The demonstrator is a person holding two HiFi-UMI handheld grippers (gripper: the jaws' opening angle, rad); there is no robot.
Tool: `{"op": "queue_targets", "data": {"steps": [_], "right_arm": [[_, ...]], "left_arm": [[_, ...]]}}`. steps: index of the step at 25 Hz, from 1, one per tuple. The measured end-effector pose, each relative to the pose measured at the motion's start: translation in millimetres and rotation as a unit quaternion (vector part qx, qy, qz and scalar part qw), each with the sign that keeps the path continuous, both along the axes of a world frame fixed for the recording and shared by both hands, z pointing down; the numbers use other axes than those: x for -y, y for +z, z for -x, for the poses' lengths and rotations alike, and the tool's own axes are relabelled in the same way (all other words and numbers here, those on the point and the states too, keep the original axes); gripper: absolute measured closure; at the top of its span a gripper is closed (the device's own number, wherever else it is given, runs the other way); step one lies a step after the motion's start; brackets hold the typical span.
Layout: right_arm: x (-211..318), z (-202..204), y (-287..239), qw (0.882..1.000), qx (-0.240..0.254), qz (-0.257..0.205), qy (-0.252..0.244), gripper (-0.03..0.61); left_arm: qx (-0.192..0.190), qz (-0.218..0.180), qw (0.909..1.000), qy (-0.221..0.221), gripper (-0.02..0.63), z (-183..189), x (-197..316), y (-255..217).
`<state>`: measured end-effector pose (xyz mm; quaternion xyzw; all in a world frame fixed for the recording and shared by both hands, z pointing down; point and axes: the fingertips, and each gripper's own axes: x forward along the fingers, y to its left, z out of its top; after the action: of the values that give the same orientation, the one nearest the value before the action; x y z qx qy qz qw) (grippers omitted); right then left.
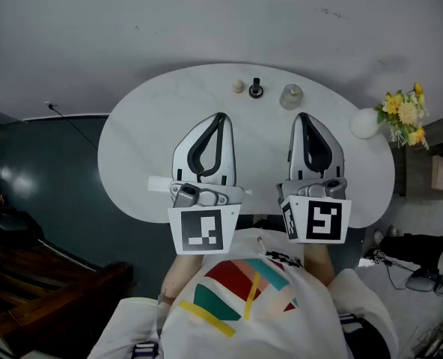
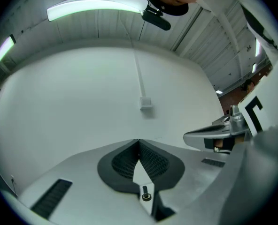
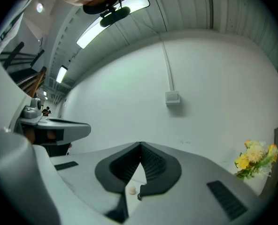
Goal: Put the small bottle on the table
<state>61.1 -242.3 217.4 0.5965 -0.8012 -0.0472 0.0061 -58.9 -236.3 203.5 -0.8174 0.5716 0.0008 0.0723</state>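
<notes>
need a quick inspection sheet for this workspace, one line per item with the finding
surface: white oval table, things standing along its far edge
job's things: small clear bottle, upright near the far edge, in neither tool
clutter: small beige item and small black item left of the bottle; white vase with yellow flowers at the table's right end
grippers: left tool shut, empty; right tool shut, empty; both above the near half
cables: black cable on the dark floor, left of the table
surroundings: white wall with a small wall box
</notes>
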Motion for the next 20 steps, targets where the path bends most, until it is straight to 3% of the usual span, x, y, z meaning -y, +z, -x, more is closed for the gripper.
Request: {"op": "queue_targets", "data": {"steps": [10,20], "right_arm": [[-20,23,18,0.999,-0.016,0.024,-0.029,0.566],[-20,26,8,0.999,-0.018,-0.001,-0.036,0.566]], "left_arm": [[0.003,0.003,1.0,0.003,0.597,-4,-8,10],[-0.006,0.005,1.0,0.005,0.597,-9,-6,13]]}}
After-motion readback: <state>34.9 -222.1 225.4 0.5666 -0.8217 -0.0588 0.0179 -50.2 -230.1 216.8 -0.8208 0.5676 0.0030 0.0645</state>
